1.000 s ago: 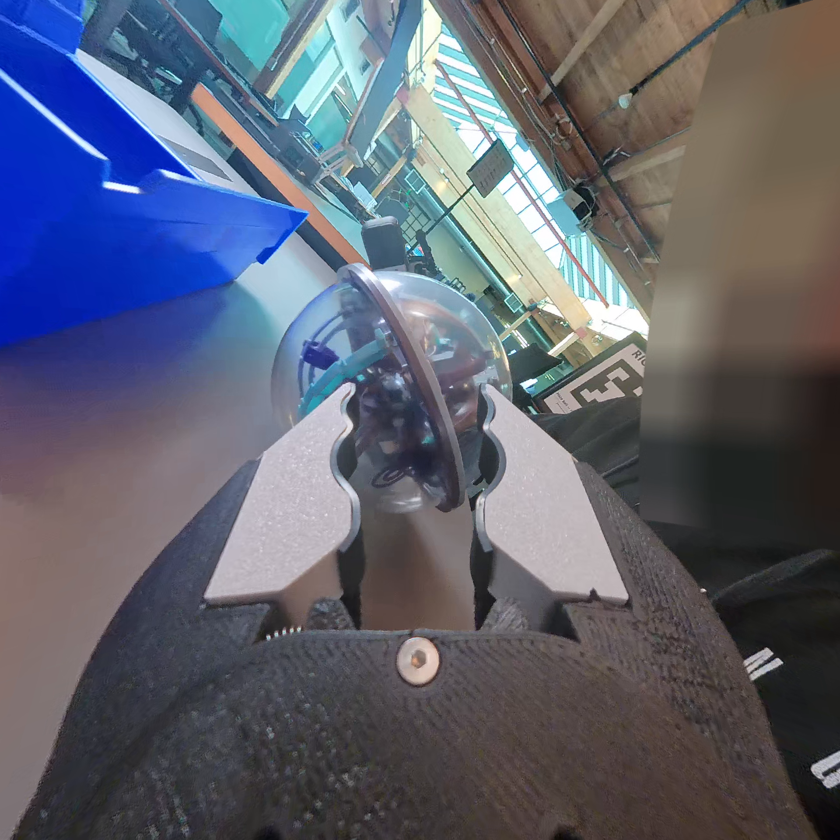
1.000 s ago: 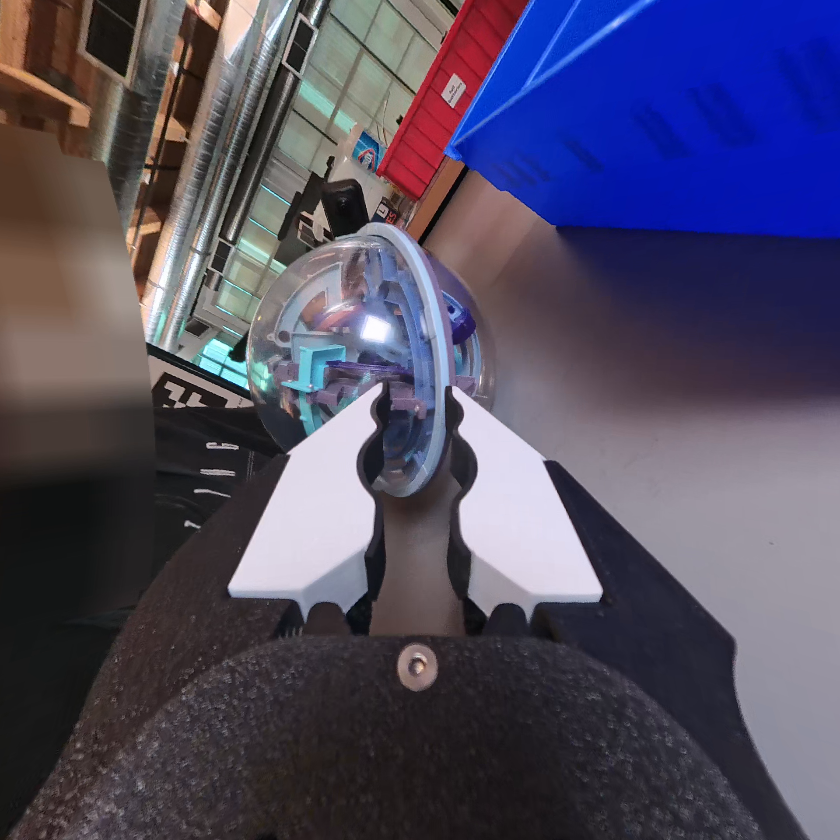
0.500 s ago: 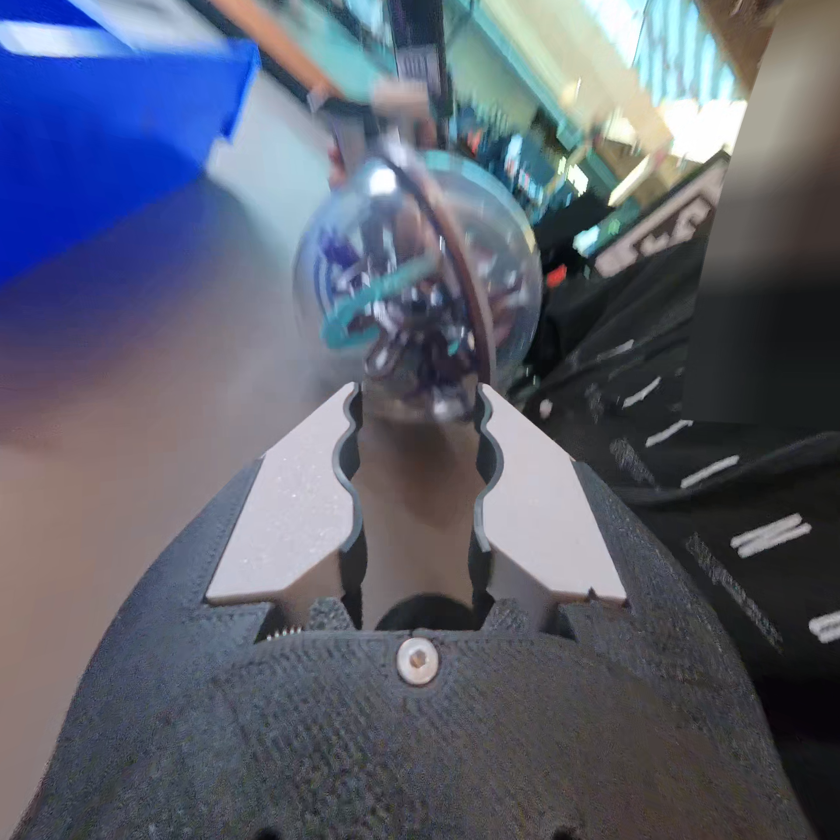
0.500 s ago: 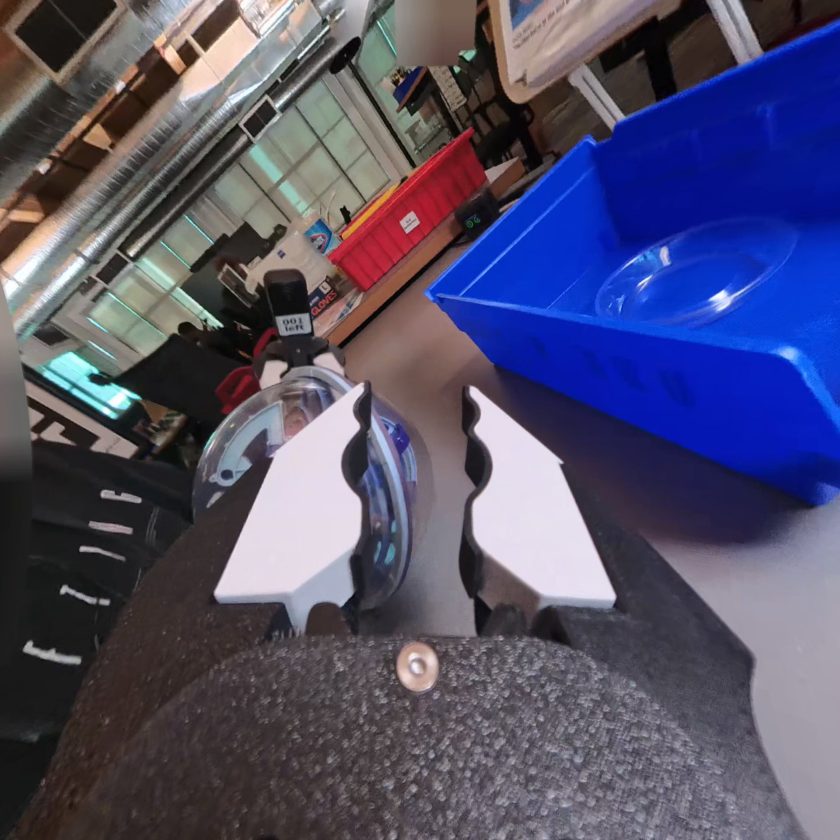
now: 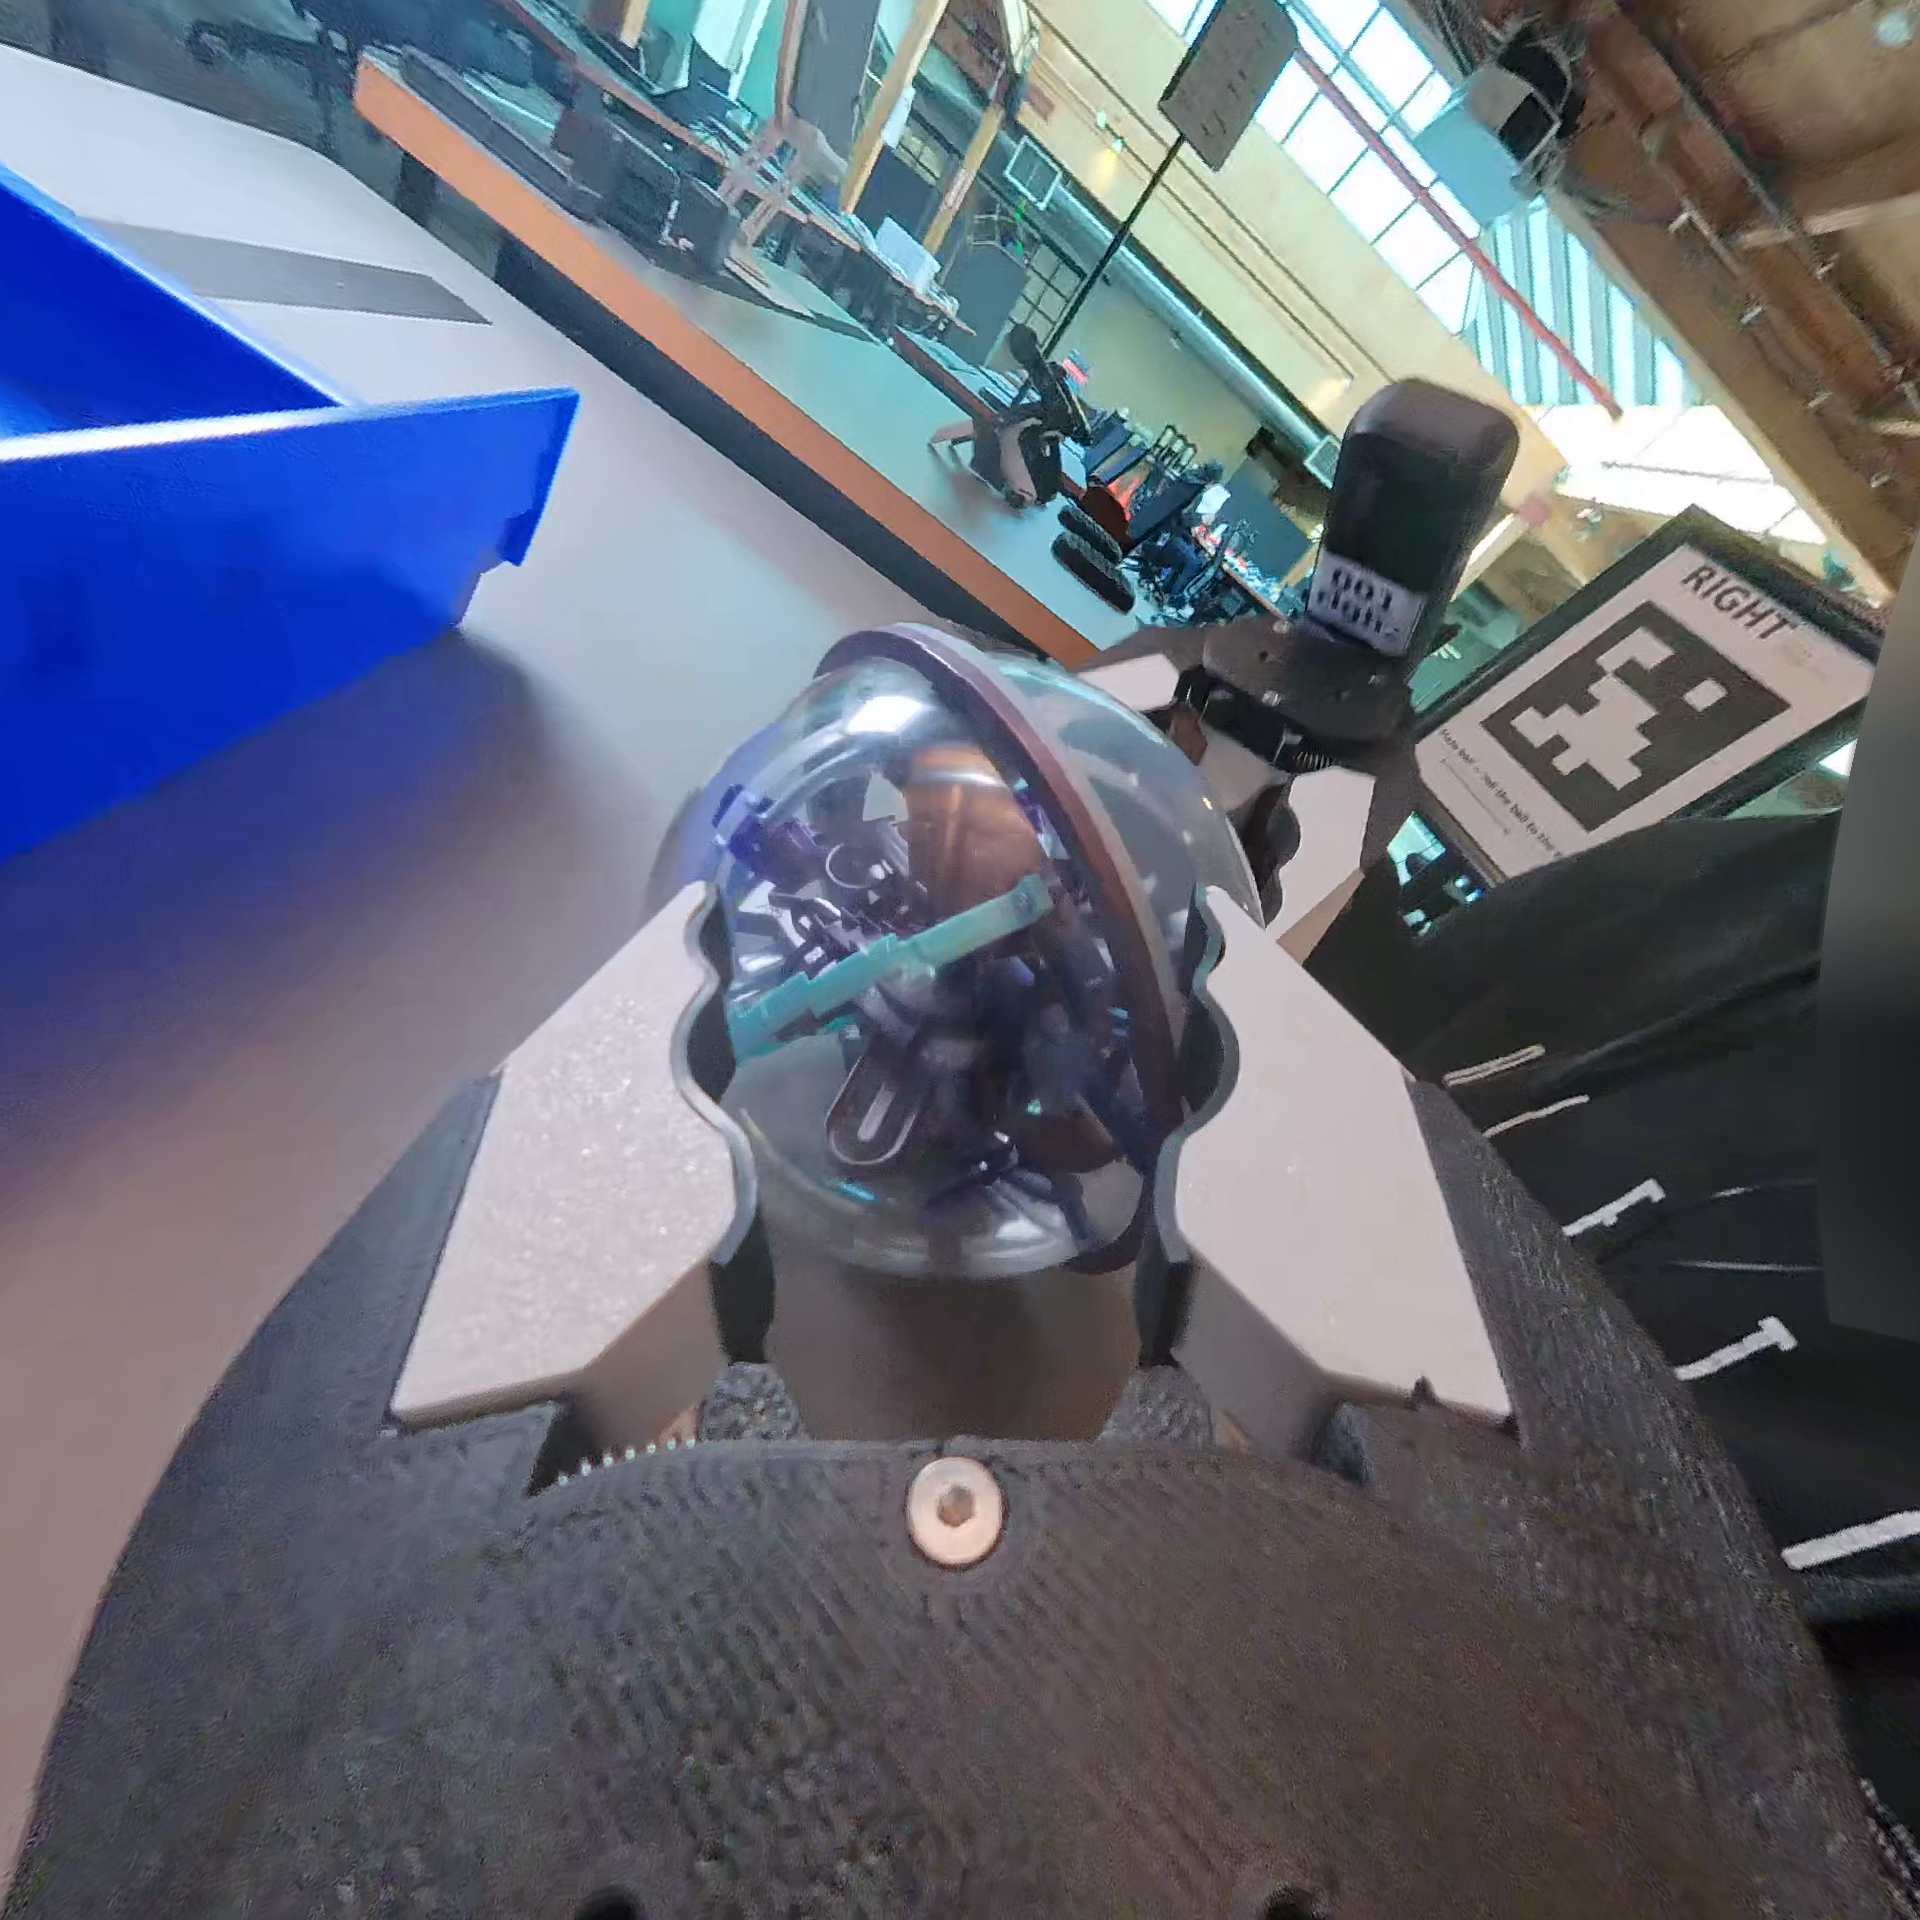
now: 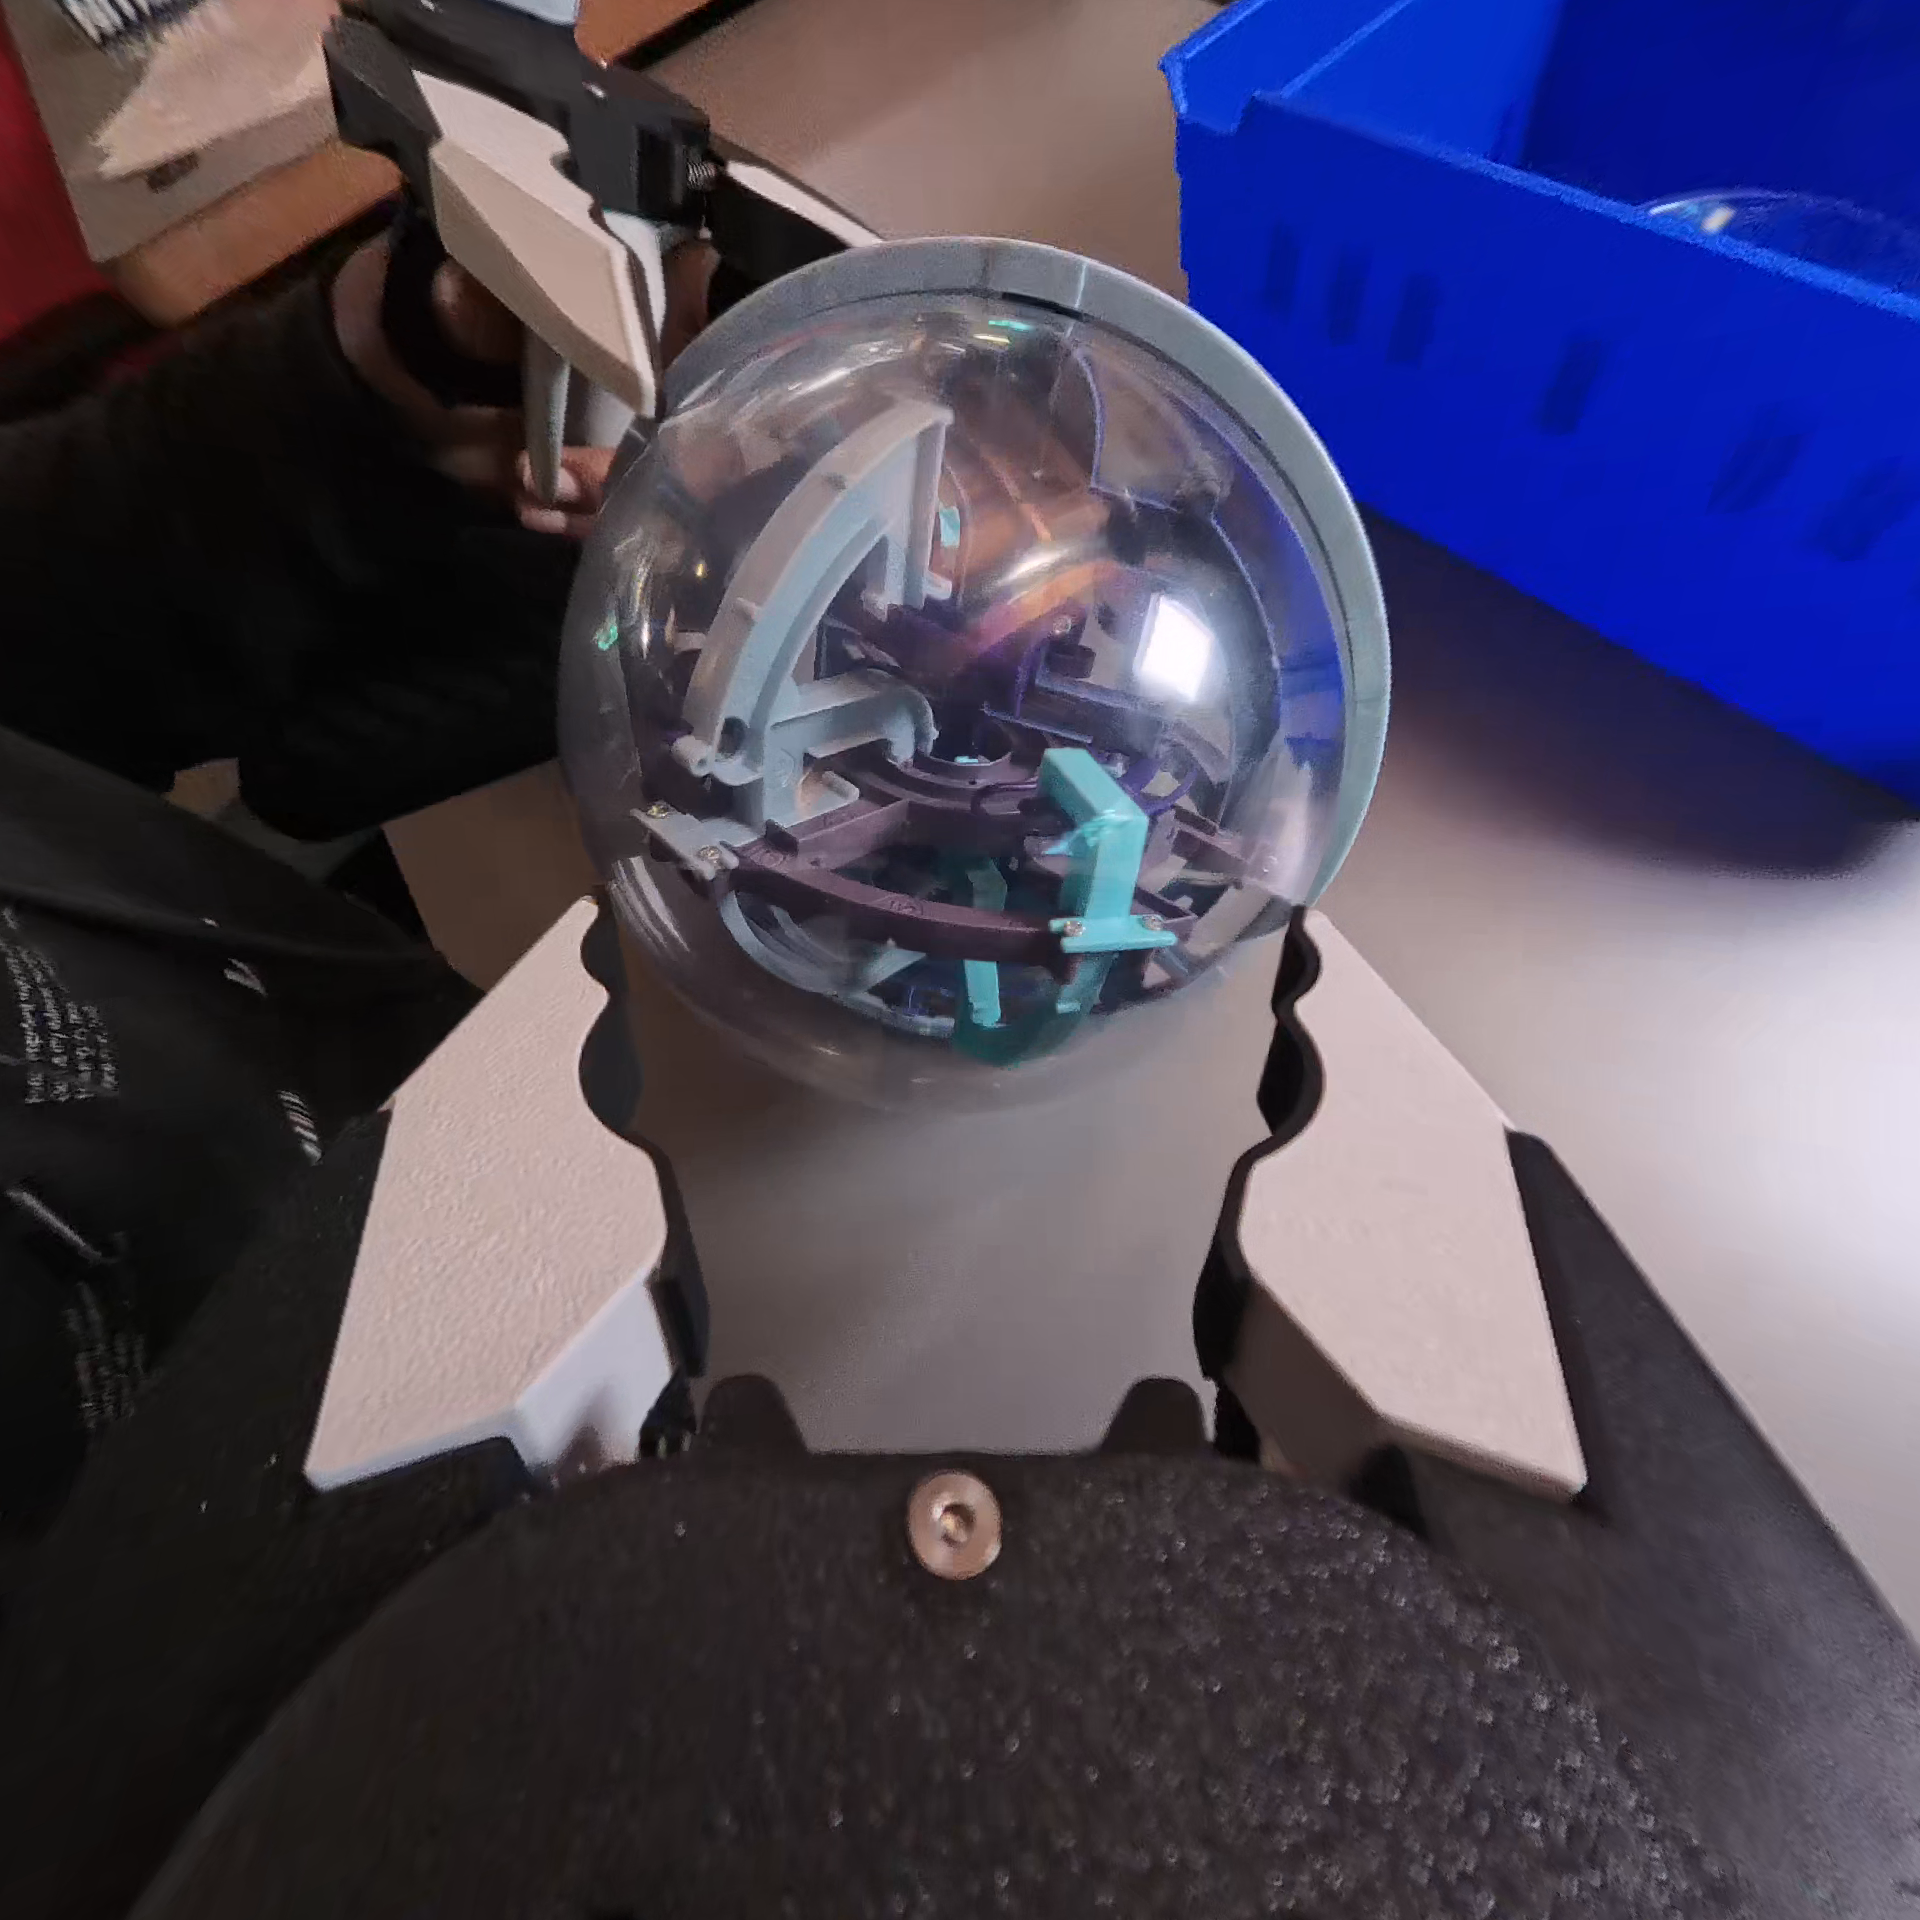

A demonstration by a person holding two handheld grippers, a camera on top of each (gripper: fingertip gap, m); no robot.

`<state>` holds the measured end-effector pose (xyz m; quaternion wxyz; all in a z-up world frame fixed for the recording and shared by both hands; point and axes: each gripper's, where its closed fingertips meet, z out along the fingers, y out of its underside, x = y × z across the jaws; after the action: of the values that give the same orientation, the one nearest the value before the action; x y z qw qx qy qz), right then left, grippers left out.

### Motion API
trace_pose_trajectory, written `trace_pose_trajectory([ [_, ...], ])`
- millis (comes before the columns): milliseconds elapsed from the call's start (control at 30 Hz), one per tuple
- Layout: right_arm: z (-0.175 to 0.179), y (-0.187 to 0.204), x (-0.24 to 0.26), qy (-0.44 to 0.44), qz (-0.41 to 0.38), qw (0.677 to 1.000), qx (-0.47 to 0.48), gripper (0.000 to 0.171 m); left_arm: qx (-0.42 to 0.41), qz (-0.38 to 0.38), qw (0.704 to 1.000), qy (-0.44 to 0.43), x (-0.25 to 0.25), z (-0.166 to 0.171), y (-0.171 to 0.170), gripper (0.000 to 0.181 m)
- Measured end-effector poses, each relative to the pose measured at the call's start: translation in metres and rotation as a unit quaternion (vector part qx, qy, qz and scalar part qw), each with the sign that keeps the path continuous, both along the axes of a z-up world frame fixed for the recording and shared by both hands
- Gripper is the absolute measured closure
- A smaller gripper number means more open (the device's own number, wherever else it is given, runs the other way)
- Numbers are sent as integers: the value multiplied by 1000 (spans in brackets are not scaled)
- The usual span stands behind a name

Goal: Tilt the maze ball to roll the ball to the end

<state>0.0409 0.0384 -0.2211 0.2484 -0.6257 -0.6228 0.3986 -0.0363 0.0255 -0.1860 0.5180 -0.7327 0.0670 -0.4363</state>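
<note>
Left wrist view, left to right. A blue bin [image 5: 239,561] is sitting at the upper left of the frame on the grey desk [image 5: 260,935]. At centre, the left gripper [image 5: 951,1029] is closing its two pale fingers [image 5: 582,1164] against the sides of the maze ball [image 5: 956,966], a clear sphere with a grey band around it and teal and purple tracks inside. The scalloped inner edges are pressing on both flanks of the sphere, so the gripper is partly closed and clamping it. The small ball within the maze is not distinguishable. At upper right, behind the sphere, the right gripper [image 5: 1278,790] is showing, with a black-and-white marker card [image 5: 1652,717] standing just beyond it. Dark clothing is filling the right edge.

Right wrist view, left to right. At upper left, the left gripper [image 6: 582,343] is reaching in, its pale finger touching the upper left side of the maze ball [image 6: 966,675], with a fingertip of a hand [image 6: 566,483] showing beneath it. The sphere is occupying the centre of the frame, above the desk [image 6: 1610,987]. The right gripper [image 6: 951,966] is standing wide open, its fingertips flanking the lower part of the sphere; whether they are touching it cannot be told. The blue bin [image 6: 1558,343] is lying at upper right.
</note>
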Motion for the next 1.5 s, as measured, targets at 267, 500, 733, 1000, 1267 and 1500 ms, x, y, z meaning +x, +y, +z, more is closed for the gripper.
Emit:
trace_pose_trajectory([
  [267,17,-1,-30,-144,245,946,159,46,-77,14,996,45,-2,-32,-41,99],
  [500,19,-4,-45,-252,533,721,363,45,-52,-5,993,102,0,-32,-61,76],
  [733,47,-5,-70,-202,531,650,504,46,6,-13,987,160,-22,-19,-28,38],
  [1000,31,35,-38,-87,266,950,135,50,12,12,992,125,-33,-23,-21,75],
  [1267,2,7,-33,88,148,937,303,60,-4,9,992,127,-35,-28,-28,82],
  [1500,27,-36,6,208,171,953,140,65,-84,12,995,-49,-30,-21,-66,53],
])
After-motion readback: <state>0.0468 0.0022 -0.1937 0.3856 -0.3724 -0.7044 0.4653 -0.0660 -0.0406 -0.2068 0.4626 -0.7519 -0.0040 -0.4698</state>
